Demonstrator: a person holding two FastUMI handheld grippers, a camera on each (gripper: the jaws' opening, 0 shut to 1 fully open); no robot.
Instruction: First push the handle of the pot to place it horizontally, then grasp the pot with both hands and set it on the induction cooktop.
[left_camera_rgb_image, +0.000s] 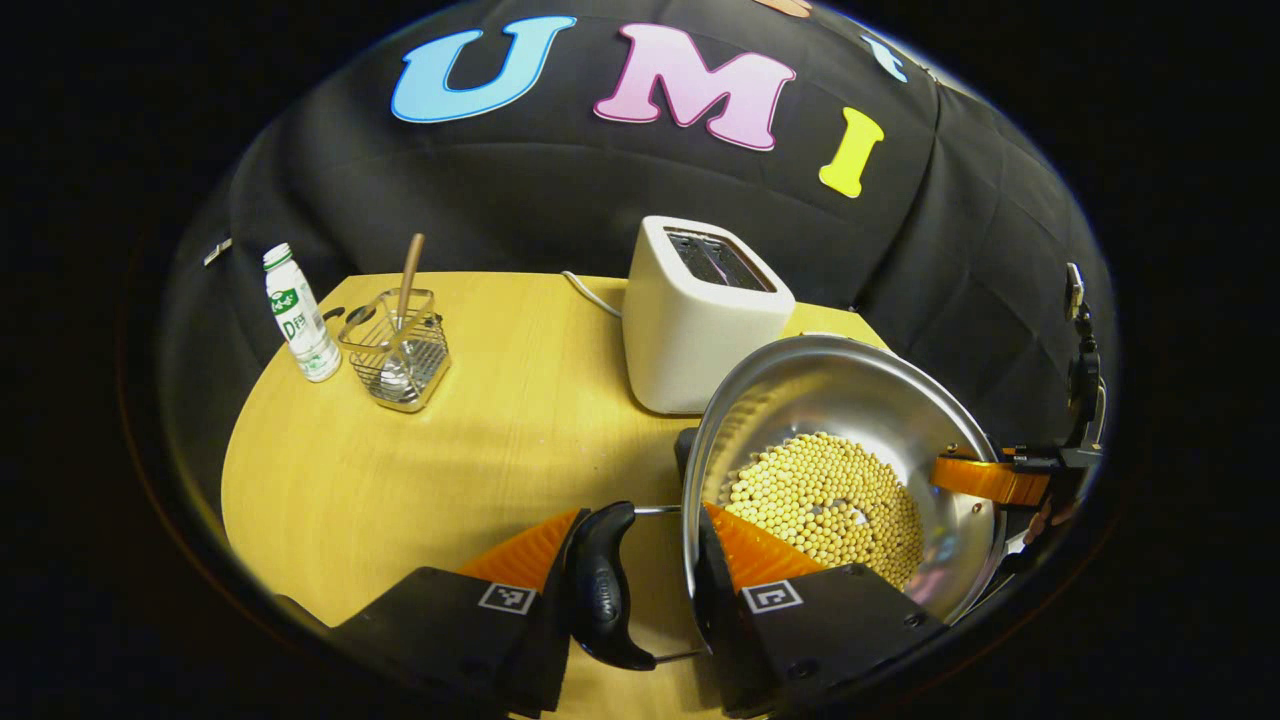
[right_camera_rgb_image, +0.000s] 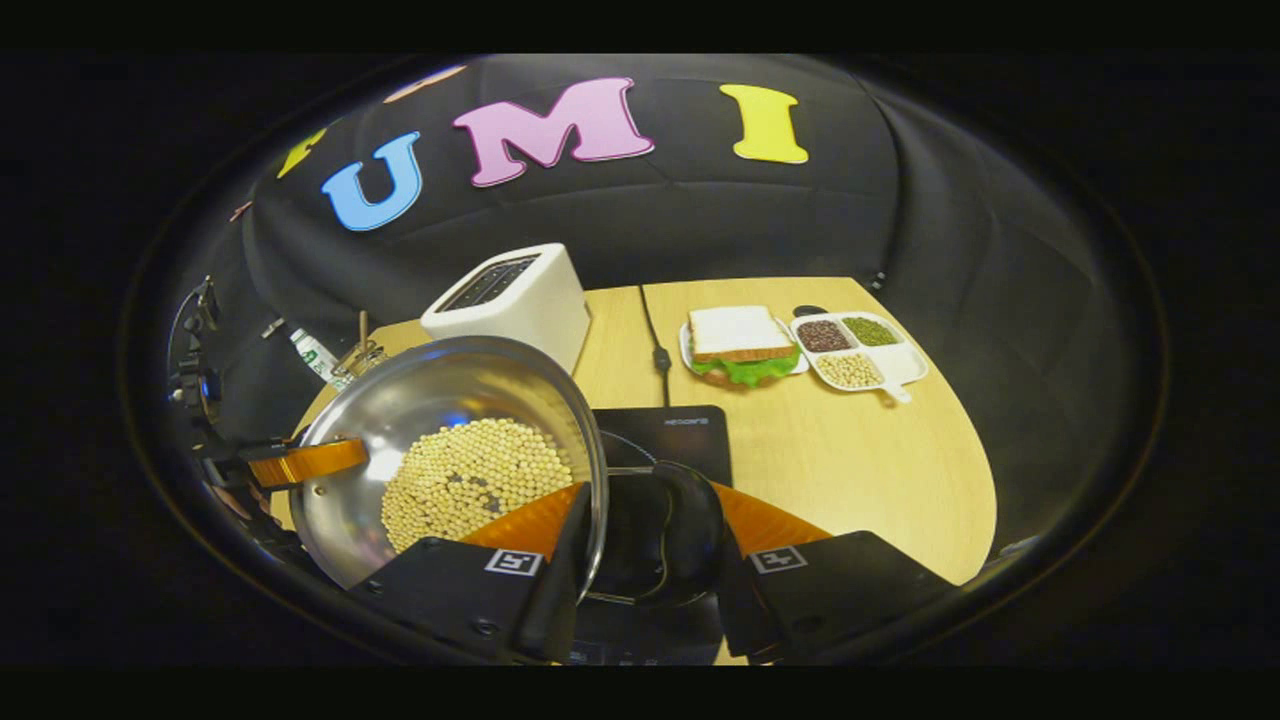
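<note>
While jaws stand partly apart, left tool (left_camera_rgb_image: 640, 535) straddles pot's black side handle (left_camera_rgb_image: 605, 590); clamping cannot be told. Right tool (right_camera_rgb_image: 650, 510) likewise around opposite handle (right_camera_rgb_image: 665, 530). Pot (right_camera_rgb_image: 450, 400), holding soybeans (left_camera_rgb_image: 830, 500), tilted above induction cooktop (right_camera_rgb_image: 680, 430) on surface (right_camera_rgb_image: 860, 460).

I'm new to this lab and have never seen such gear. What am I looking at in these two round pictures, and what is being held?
No robot: a person holds a two-finger gripper in each hand, each carrying a fisheye camera looking along its fingers. In the left gripper view, the left gripper straddles one black handle of a steel pot holding yellow beans. In the right gripper view, the right gripper straddles the opposite handle, with the black induction cooktop beneath. On the wooden table: a toaster, bottle, wire utensil basket, sandwich and divided tray.
</note>
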